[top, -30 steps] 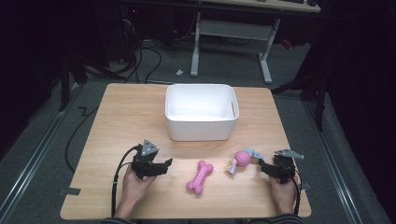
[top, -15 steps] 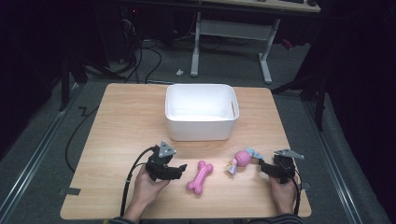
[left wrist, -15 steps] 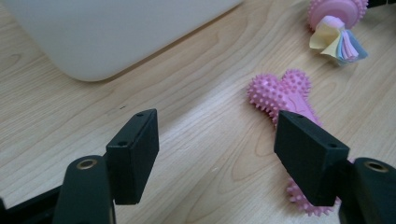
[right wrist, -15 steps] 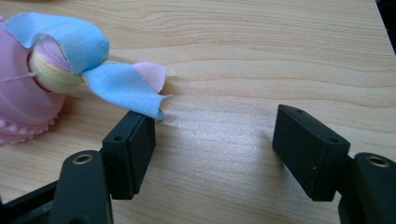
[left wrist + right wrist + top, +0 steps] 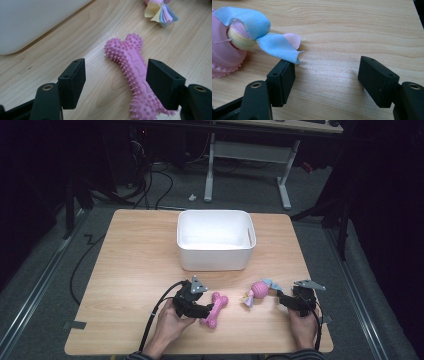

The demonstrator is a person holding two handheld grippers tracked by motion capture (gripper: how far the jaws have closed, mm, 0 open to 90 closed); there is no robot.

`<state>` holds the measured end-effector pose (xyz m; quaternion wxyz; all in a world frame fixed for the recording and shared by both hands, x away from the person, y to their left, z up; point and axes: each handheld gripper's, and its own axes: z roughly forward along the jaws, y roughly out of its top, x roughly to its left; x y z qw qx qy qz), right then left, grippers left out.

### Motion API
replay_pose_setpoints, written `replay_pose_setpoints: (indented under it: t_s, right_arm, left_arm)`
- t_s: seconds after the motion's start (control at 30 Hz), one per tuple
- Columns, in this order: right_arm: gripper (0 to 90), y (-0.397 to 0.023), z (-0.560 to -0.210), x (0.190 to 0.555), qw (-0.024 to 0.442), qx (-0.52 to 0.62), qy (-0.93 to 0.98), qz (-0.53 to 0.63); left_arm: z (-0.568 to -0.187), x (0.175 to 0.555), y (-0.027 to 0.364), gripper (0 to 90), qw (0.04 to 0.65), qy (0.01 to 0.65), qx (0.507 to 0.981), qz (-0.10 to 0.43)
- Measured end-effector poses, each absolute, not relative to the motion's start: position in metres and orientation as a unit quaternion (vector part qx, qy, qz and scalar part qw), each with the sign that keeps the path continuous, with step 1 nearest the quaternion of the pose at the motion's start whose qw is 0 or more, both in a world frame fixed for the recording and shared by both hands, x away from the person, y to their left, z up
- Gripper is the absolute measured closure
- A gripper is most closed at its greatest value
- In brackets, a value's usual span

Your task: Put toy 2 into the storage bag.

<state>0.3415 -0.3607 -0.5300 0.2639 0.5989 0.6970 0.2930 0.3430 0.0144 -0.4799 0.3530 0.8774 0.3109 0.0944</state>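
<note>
A pink spiky bone toy lies on the wooden table, near its front edge. My left gripper is at the bone's left end, open. In the left gripper view the bone lies between the jaws, hard against the right pad and well apart from the left one. A pink ball toy with blue and yellow cloth ends sits to the bone's right. My right gripper stands open just right of it. In the right gripper view, the toy's blue cloth tip hangs over the left pad, with bare table between the jaws.
A white plastic bin stands on the middle of the table behind both toys, and its wall shows at the upper left of the left gripper view. Cables and desk legs are on the dark floor beyond the table.
My left gripper has moved right across the table until its jaws stand around the bone's left end. The right gripper and both toys have stayed where they were.
</note>
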Motion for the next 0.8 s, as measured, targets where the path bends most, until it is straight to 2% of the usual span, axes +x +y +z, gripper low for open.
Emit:
replay_pose_setpoints:
  t_s: [0.8]
  right_arm:
    - [30.0,-0.361,-0.53,0.342,0.264,0.599,0.697,0.293]
  left_arm:
    - [-0.497,0.346,-0.011,30.4,0.321,0.328,0.886,0.063]
